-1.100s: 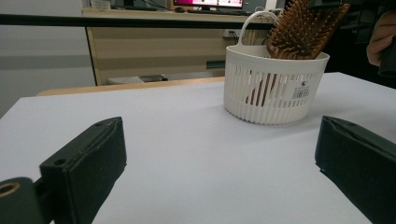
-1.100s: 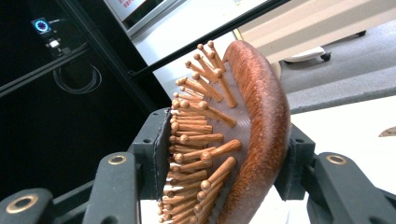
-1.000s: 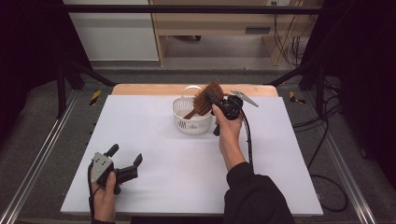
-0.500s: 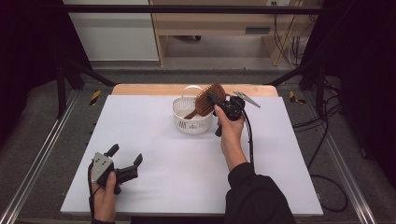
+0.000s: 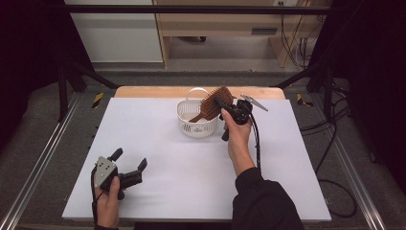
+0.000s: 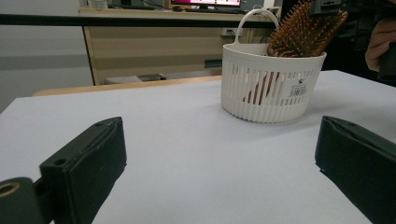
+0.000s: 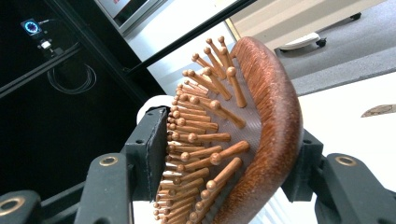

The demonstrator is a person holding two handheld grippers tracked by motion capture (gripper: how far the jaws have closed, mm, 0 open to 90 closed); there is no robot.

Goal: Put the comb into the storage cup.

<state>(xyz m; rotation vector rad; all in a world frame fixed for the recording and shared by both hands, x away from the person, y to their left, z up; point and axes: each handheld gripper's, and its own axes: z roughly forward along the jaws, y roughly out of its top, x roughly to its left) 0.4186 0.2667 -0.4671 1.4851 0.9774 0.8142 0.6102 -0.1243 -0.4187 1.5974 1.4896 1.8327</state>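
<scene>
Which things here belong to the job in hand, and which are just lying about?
In the job:
- wooden hairbrush, handle down in the basket
- white basket
- right gripper, jaws just easing open either side of the brush head

Lying about:
- left gripper, open, idle
- yellow-black tool off the table's far left

No readable txt anywhere. White basket (image 6: 273, 86), far centre of table, has a small white sticker (image 6: 298, 87) on its near wall w/ a barcode & tiny dark logo, print too small to read. Nothing else legible.
</scene>
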